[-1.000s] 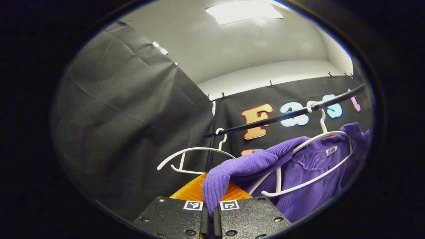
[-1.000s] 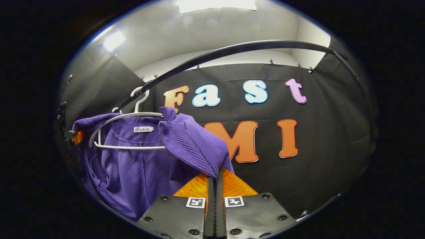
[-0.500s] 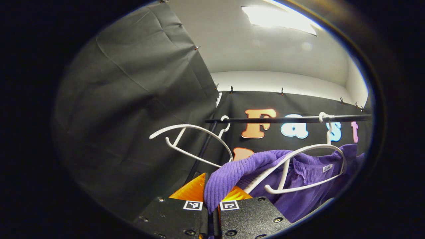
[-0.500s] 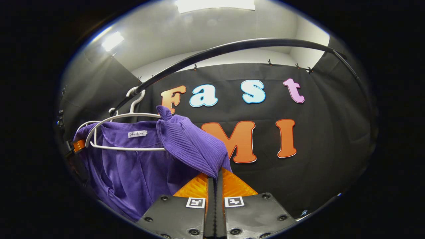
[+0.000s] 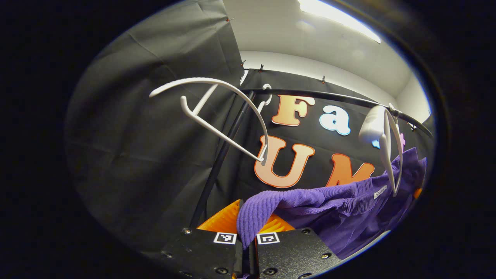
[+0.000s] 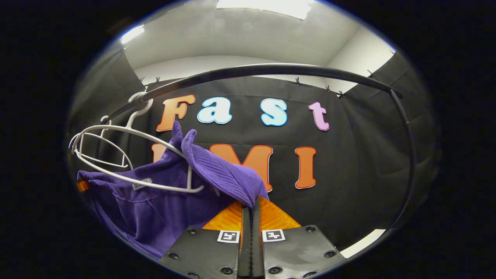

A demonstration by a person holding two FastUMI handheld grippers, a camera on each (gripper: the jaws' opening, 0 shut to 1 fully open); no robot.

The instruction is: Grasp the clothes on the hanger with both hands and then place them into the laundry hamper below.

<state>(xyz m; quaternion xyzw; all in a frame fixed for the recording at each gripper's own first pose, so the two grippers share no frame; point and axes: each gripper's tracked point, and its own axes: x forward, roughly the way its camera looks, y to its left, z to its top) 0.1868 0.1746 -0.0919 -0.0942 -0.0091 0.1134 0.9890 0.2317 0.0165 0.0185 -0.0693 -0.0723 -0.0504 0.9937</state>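
Note:
A purple ribbed sweater point(image 5: 333, 201) stretches between my two grippers. My left gripper point(image 5: 248, 232) is shut on one shoulder of it, the knit bunched over the fingers. My right gripper point(image 6: 250, 205) is shut on the other shoulder of the sweater point(image 6: 217, 170). Its white hanger point(image 5: 385, 149) hangs edge-on from the black rail point(image 5: 333, 96), with the left shoulder pulled below it. In the right gripper view the hanger point(image 6: 131, 155) tilts, its right arm still caught in the fabric. The hamper is out of sight.
A second, bare white hanger point(image 5: 217, 112) hangs at the rail's end beside the rack's upright post point(image 5: 217, 170). The rail point(image 6: 271, 71) curves overhead and runs down at the right. Black cloth walls close in behind and to the sides.
Both grippers have dropped lower with the sweater. The left shoulder has slid off the hanger, which has swung edge-on. The bare hanger now sits higher in the left gripper view.

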